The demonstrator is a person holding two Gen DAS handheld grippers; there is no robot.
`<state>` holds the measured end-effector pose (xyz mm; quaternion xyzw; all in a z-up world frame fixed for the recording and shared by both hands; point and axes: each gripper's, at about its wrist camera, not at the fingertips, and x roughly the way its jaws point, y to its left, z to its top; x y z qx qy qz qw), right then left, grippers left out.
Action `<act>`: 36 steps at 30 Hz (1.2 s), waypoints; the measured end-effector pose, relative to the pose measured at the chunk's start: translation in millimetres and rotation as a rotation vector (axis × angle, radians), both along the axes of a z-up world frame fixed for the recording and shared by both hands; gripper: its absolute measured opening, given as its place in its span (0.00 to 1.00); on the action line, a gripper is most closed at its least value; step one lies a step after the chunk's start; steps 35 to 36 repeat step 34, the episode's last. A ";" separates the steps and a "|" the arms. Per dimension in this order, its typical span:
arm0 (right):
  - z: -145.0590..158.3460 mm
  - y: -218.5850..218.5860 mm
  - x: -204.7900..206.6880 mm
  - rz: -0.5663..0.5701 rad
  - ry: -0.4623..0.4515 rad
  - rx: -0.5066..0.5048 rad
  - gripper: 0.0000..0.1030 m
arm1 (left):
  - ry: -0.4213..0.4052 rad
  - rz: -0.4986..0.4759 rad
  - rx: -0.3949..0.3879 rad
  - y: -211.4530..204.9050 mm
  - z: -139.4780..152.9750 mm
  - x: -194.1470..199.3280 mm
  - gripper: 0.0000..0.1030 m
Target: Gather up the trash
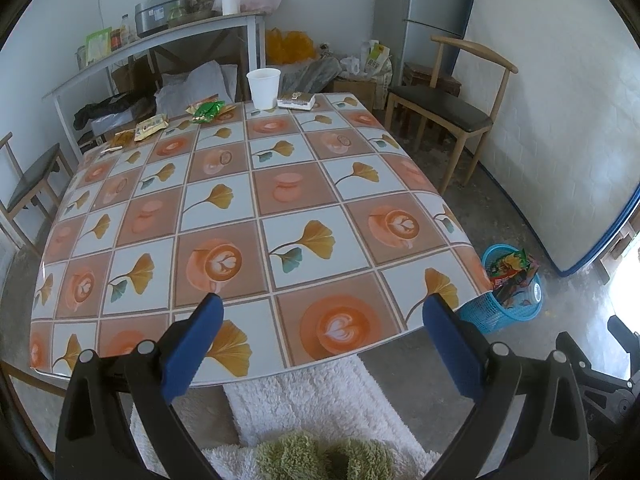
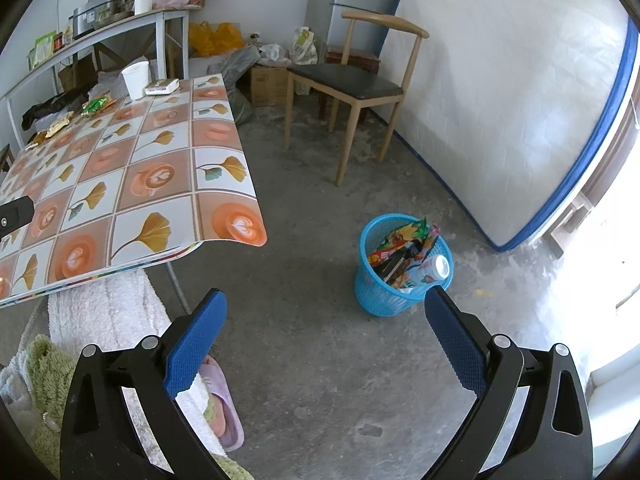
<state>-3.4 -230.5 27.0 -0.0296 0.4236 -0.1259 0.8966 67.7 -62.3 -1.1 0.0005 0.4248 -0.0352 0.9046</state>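
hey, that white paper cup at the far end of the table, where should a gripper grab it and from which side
Take the white paper cup across its side wall, about mid-height, coming level from the near side of the table. It stands upright with its mouth open, so squeezing the rim would likely crush it. The flat box sits close on its right, so keep the fingers front and back or lean slightly left.

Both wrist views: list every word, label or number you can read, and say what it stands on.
None can be read with confidence.
Red wrapper in the blue trash basket: light characters, blurred.
Cardboard box on the floor: faint print, too small.
Flat white box beside the paper cup: dark label, unreadable.
Yellow snack packet at the table's far edge: print too small.
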 end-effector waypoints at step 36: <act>2.9 0.4 0.2 0.008 -0.004 -0.004 0.92 | 0.006 -0.005 -0.004 0.7 -2.2 1.7 0.95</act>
